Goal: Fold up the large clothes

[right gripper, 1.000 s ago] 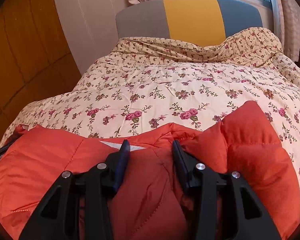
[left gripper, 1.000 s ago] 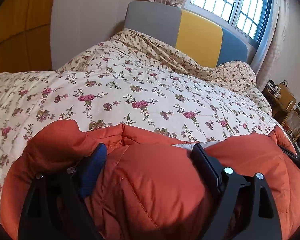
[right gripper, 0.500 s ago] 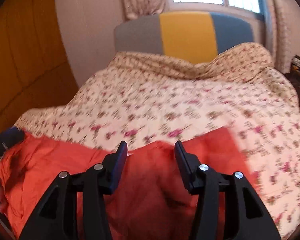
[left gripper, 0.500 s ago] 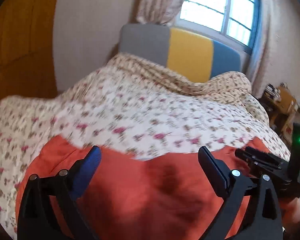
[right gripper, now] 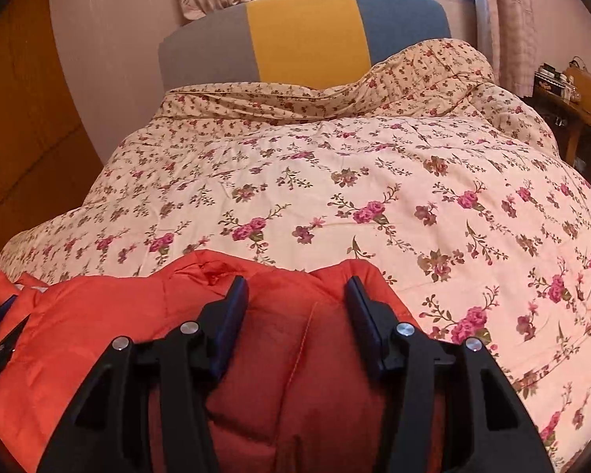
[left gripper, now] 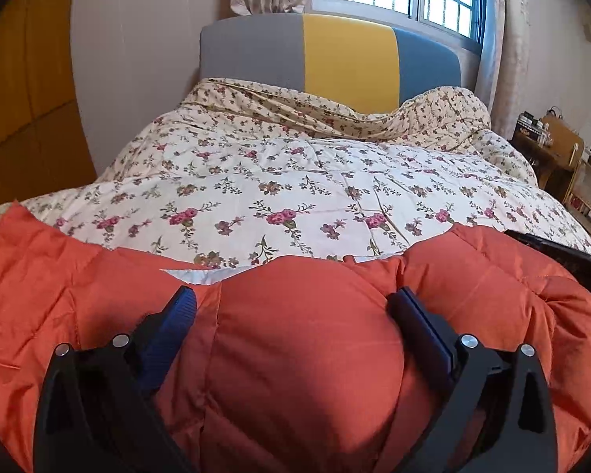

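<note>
Left tool (left gripper: 291, 307) angled down, straddling orange jacket (left gripper: 303, 362)

An orange-red quilted puffer jacket of smooth padded fabric (left gripper: 303, 354) lies on the near part of the bed, on top of the flowered quilt. It is bunched into thick rounded bulges with stitched seams running across the panels. A strip of white lining shows along its far edge. In the right wrist view the jacket (right gripper: 110, 327) fills the lower left.
</note>
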A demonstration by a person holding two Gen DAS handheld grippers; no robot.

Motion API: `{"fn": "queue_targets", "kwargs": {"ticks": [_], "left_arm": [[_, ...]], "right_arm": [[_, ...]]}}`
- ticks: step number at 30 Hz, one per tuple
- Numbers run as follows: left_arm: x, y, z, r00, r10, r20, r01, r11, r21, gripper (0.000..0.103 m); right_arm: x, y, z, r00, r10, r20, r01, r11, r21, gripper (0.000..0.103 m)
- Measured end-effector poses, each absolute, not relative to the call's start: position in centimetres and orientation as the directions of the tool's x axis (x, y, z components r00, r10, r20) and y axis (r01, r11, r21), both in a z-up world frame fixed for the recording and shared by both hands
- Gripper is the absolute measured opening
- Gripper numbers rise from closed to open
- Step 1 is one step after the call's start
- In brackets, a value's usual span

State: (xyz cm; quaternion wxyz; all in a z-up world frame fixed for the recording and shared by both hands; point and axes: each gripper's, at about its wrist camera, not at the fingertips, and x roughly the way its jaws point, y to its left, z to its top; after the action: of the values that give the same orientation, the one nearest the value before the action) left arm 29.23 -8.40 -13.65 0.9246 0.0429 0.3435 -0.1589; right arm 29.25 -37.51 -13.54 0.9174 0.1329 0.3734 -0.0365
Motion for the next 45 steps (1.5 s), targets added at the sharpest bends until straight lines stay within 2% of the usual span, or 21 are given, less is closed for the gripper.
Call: {"fn": "queue_targets", "kwargs": {"ticks": [7, 11, 14, 20, 22, 25, 30, 37, 40, 45], "left_arm": [[29.0, -8.3, -13.4, 0.695, -0.272, -0.666, 0.337, 0.941, -0.032, 0.099], [27.2, -6.7, -11.7, 0.69, -0.281, -0.668, 0.364, 0.931, -0.016, 0.099], [25.3, -3.4, -9.8, 0.731, -0.271, -0.626, 0.317, 0.947, -0.04, 0.099], [24.0, 4.0, -8.3, 0.804, -0.113, -0.584, 0.105, 0.993, -0.048, 0.099], [24.2, 5.6, -8.8, 0.795, -0.08, -0.601, 0.06, 0.997, -0.054, 0.099], [25.1, 6.7, -10.6, 0.751, -0.071, -0.656, 0.042, 0.997, -0.059, 0.099], [24.7, 6.3, -12.2, 0.773, -0.054, -0.633, 0.069, 0.998, 0.0, 0.1], [23.9, 7.6, -12.1, 0.76, -0.111, -0.641, 0.076, 0.994, -0.082, 0.1], [21.3, 8.4, -11.6, 0.779, -0.12, -0.615, 0.055, 0.991, -0.123, 0.1], [15.7, 11.5, -11.3, 0.809, -0.135, -0.572, -0.035, 0.96, -0.277, 0.1]], "right_arm": [[29.6, -37.5, -13.5, 0.699, 0.033, -0.714, 0.164, 0.965, 0.206, 0.053], [27.9, -37.2, -11.1, 0.715, 0.033, -0.698, 0.17, 0.961, 0.22, 0.058], [25.3, -35.6, -8.7, 0.743, 0.066, -0.666, 0.144, 0.956, 0.256, 0.059], [20.4, -29.1, -5.6, 0.753, 0.172, -0.635, 0.004, 0.964, 0.266, 0.057], [20.0, -26.9, -5.6, 0.744, 0.198, -0.638, -0.043, 0.967, 0.25, 0.057], [20.6, -24.4, -7.2, 0.714, 0.162, -0.681, -0.062, 0.984, 0.169, 0.058], [22.3, -23.3, -10.6, 0.669, 0.135, -0.731, -0.064, 0.99, 0.124, 0.059], [22.0, -23.0, -12.3, 0.69, 0.099, -0.717, -0.071, 0.995, 0.069, 0.059], [22.0, -23.3, -12.5, 0.695, 0.109, -0.711, -0.072, 0.994, 0.082, 0.06], [21.7, -23.2, -12.5, 0.701, 0.106, -0.705, -0.069, 0.994, 0.081, 0.06]]}}
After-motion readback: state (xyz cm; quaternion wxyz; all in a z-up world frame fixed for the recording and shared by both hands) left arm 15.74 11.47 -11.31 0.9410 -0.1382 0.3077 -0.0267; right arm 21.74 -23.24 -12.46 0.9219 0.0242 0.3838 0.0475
